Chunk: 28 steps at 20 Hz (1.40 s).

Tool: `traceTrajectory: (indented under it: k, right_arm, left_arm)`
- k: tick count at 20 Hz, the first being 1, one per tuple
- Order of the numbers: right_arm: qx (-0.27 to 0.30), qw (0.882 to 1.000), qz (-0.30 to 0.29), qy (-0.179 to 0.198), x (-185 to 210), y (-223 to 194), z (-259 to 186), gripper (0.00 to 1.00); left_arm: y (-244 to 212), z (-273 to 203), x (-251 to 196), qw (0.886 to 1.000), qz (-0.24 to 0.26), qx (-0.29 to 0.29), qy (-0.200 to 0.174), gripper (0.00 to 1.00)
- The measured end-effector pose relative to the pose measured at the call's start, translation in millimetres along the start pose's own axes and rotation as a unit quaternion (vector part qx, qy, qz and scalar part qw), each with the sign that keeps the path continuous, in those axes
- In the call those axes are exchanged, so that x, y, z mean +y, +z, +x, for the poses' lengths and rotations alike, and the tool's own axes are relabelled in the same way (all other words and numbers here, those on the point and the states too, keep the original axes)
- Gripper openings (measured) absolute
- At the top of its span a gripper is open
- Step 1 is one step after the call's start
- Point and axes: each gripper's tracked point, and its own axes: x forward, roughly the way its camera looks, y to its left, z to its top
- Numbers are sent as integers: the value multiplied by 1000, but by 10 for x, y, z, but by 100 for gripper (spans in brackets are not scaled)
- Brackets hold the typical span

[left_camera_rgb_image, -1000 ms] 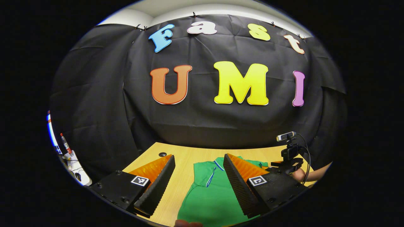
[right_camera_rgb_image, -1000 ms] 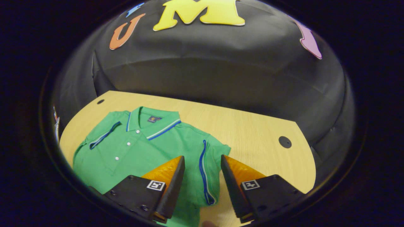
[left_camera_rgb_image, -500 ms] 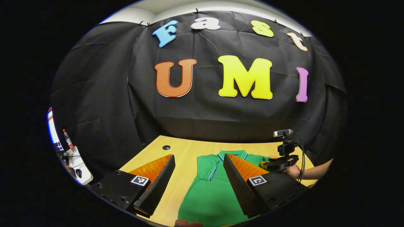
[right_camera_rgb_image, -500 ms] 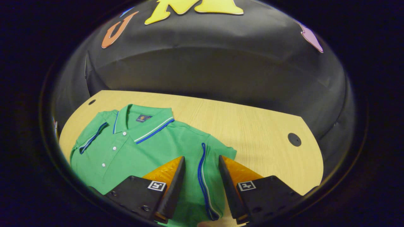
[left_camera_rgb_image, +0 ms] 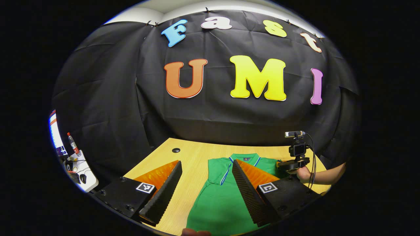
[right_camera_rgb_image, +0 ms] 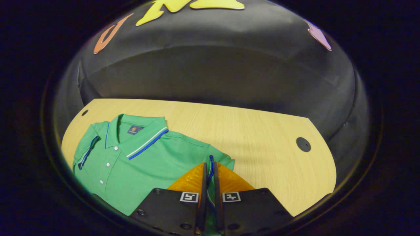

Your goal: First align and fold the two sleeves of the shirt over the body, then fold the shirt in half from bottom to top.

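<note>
Right gripper (right_camera_rgb_image: pixel 208 170) jaws clamped on sleeve (right_camera_rgb_image: pixel 220 161), lower centre; left gripper (left_camera_rgb_image: pixel 206 178) jaws apart above shirt (right_camera_rgb_image: pixel 141 164). No fold done.

Shirt (right_camera_rgb_image: pixel 154 164): green knit cloth, matt, fine even texture; ribbed-looking collar (right_camera_rgb_image: pixel 137 139) with blue and white striped trim; small pale glossy buttons down the placket. A sewn cloth label sits inside the neck.

Surface (right_camera_rgb_image: pixel 262 144): light wood-grain laminate, smooth, faint satin sheen; a dark round grommet (right_camera_rgb_image: pixel 303 144) near its right edge looks like matt plastic.

My left hand-held gripper (left_camera_rgb_image: pixel 206 183): inner faces of its fingers (left_camera_rgb_image: pixel 244 190) look like ridged, rough, matt rubber; the bodies behind them are matt hard plastic with small screw heads and printed paper-like tags.

My right hand-held gripper (right_camera_rgb_image: pixel 208 177): same matt plastic bodies; finger backs ribbed, slightly translucent.

Booth wall (left_camera_rgb_image: pixel 210 121): matt, creased cloth.
</note>
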Motion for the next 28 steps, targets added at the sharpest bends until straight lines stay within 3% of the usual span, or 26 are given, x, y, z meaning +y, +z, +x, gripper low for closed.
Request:
traceTrajectory:
  k: [5,7,8,10,22,28]
  right_arm:
    - [12,999,35,9,-70,-8,-67,13]
    - [5,999,38,-5,-134,46,-124,13]
    - [-1,999,46,-2,-123,110,-130,1]
    - [2,999,47,5,-60,137,-187,1]
    - [-14,998,45,43,687,500,-497,1]
    - [16,999,26,14,907,270,-200,1]
  left_arm:
    - [-53,48,-1,1000,-8,7,-2,99]
    - [-70,76,-10,1000,-11,10,-4,99]
    - [-75,86,-10,1000,-12,11,-6,99]
    - [-74,106,-5,1000,-13,11,-8,99]
    - [29,129,379,1000,-24,-6,6,99]
    - [12,96,609,1000,-21,-1,11,99]
